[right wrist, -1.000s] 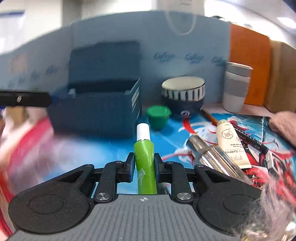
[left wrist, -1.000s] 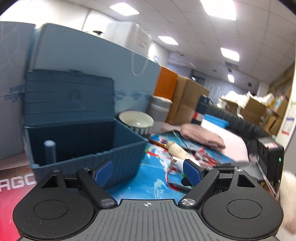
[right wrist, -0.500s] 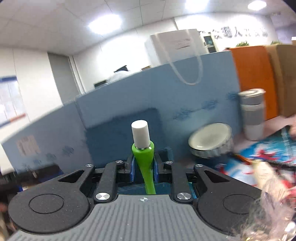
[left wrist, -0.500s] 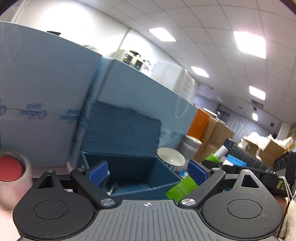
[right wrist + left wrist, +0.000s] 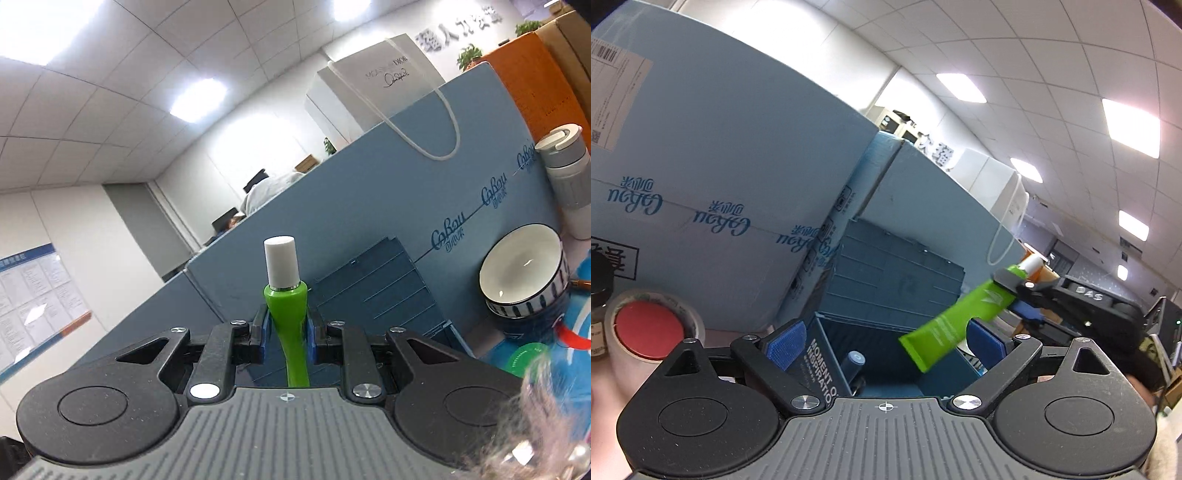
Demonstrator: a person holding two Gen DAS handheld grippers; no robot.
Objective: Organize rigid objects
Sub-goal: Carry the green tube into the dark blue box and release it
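Observation:
My right gripper (image 5: 287, 332) is shut on a green tube (image 5: 286, 314) with a white cap, cap end up and tilted. In the left wrist view the tube (image 5: 955, 325) hangs slanted above the open dark blue storage box (image 5: 886, 295), tail end down over its opening, held by the right gripper (image 5: 1015, 295). My left gripper (image 5: 884, 343) is open and empty, just in front of the box. A small grey-blue cylinder (image 5: 855, 363) stands inside the box. The box's raised lid (image 5: 373, 288) shows behind the tube.
Tall light blue cartons (image 5: 720, 184) stand behind the box. A tape roll with a red centre (image 5: 650, 328) sits at left. A striped bowl (image 5: 524, 277), a grey cup (image 5: 567, 177), a green lid (image 5: 528, 356) and a white paper bag (image 5: 373, 85) lie to the right.
The right gripper has lifted the green tube from the mat and carried it over the box, tilting it. The left gripper has swung up and left, closer to the box.

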